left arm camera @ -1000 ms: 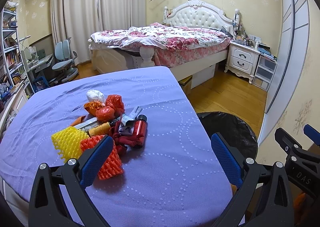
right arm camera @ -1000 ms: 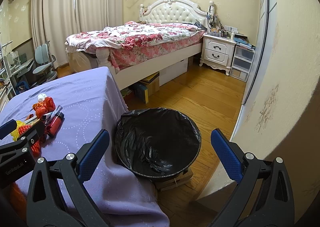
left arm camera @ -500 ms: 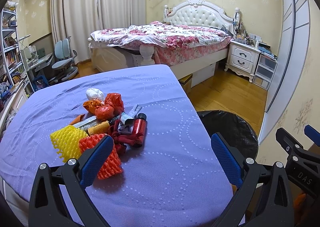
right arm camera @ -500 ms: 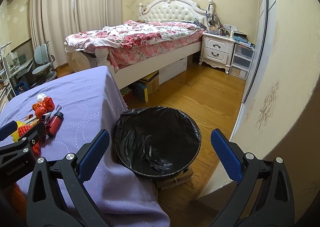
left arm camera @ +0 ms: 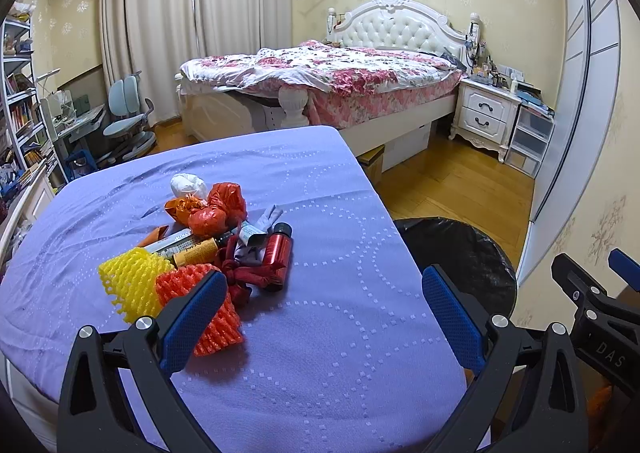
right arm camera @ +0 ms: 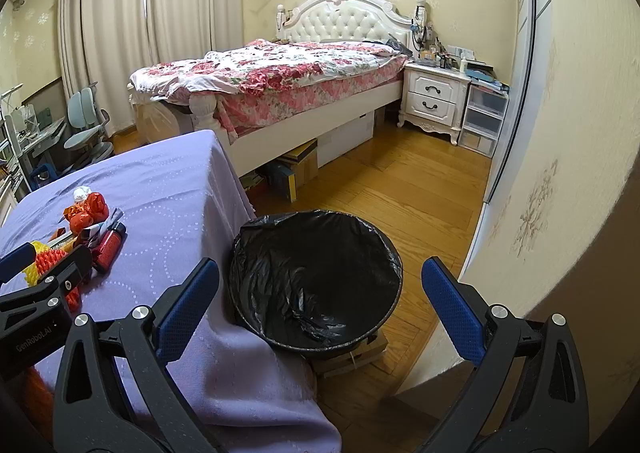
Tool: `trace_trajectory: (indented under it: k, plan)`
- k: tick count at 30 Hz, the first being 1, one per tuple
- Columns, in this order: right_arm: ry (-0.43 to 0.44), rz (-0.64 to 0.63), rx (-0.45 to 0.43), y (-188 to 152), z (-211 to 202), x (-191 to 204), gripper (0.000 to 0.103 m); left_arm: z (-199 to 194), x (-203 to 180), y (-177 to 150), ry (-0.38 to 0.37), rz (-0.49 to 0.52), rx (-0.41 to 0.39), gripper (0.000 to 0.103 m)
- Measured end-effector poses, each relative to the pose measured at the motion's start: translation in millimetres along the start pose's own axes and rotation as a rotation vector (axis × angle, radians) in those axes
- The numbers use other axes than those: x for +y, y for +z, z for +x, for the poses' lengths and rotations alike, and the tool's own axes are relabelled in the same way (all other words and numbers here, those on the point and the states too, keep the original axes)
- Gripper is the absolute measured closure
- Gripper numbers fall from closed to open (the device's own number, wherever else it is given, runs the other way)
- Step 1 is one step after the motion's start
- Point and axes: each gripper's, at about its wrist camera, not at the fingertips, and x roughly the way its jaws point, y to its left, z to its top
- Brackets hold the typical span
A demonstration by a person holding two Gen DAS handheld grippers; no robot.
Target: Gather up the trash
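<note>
Left wrist view: my left gripper (left arm camera: 322,317) hangs over the purple table (left arm camera: 340,353), jaws spread, empty; trash pile (left arm camera: 208,241) lies just ahead. Right gripper (right arm camera: 320,311) spread, empty, above the black-lined bin (right arm camera: 316,281) beside the table.

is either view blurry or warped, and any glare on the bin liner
Left wrist view: sharp, no motion blur, with fisheye bending of the wardrobe edge and dark corners. Right wrist view: equally sharp; the wall bows the same way, and the black bin liner shows soft sheen on its creases, not hard glare.
</note>
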Motion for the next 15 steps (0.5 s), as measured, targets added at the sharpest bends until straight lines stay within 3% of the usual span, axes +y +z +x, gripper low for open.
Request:
trace_trajectory:
  k: [15]
  plan:
    - [0.006,0.005,0.026,-5.3,6.0,1.8,0.004,8.2,4.0,-7.2,0.003,-0.002,0.006,0.006]
